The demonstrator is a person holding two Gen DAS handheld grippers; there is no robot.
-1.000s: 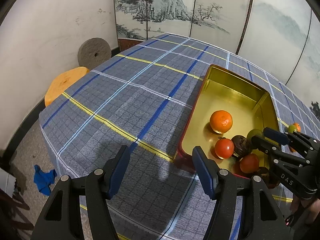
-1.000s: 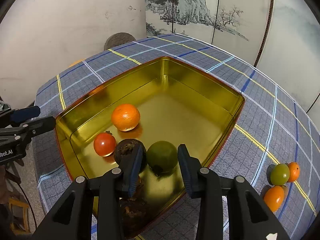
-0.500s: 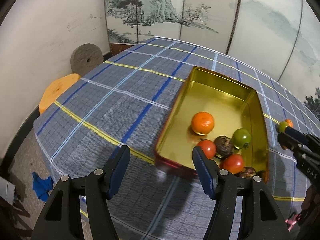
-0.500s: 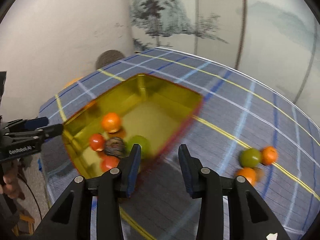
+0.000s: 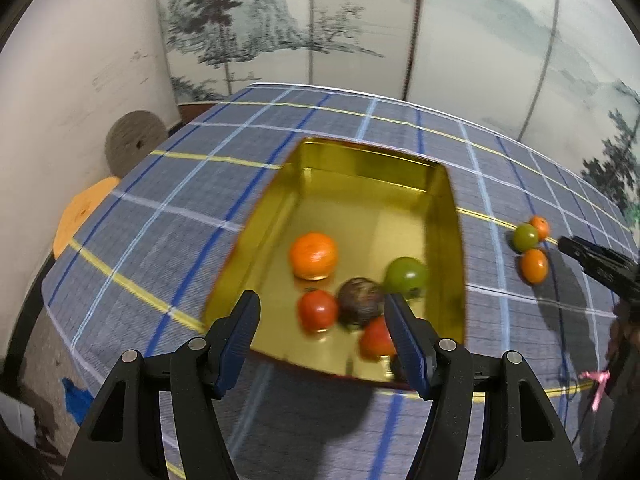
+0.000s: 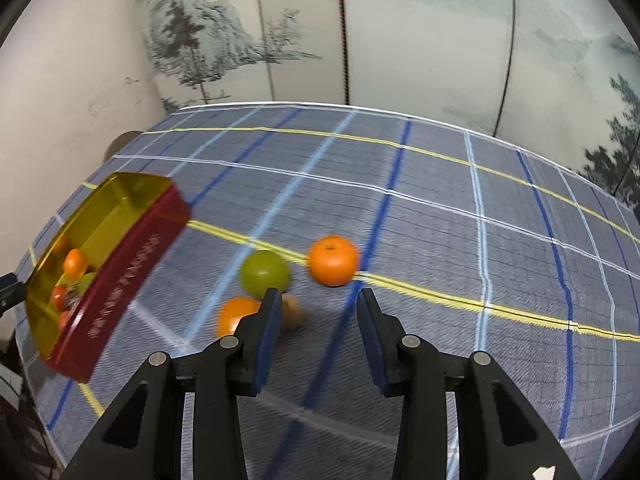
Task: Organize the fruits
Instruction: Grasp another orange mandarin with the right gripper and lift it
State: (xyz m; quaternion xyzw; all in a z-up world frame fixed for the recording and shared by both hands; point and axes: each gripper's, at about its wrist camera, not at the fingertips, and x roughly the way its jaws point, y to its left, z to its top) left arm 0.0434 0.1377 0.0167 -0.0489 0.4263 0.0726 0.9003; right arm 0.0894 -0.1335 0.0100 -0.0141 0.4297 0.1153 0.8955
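Observation:
A gold tin (image 5: 360, 168) with red outer walls sits on the checked tablecloth. It holds an orange (image 5: 314, 255), a green fruit (image 5: 406, 278), a dark brown fruit (image 5: 360, 302) and two red tomatoes (image 5: 318, 309). My left gripper (image 5: 322, 310) hangs open over the tin's near end with nothing between its fingers. My right gripper (image 6: 319, 300) is open and empty above the cloth to the right of the tin (image 6: 120, 280). Just ahead of it lie a green fruit (image 6: 265, 273), an orange (image 6: 333, 266), another orange (image 6: 236, 316) and a small brown fruit (image 6: 292, 316).
A painted folding screen and a white wall stand behind the table. Off the table's left edge are a round stone disc (image 5: 136, 140), an orange stool (image 5: 86, 212) and a blue cloth (image 5: 76, 398) on the floor. The right gripper (image 5: 592, 260) shows at the left wrist view's right edge.
My right gripper has swung right, from over the tin to the loose fruits on the cloth; the green fruit stays in the tin. My left gripper has shifted right to the tin's near end.

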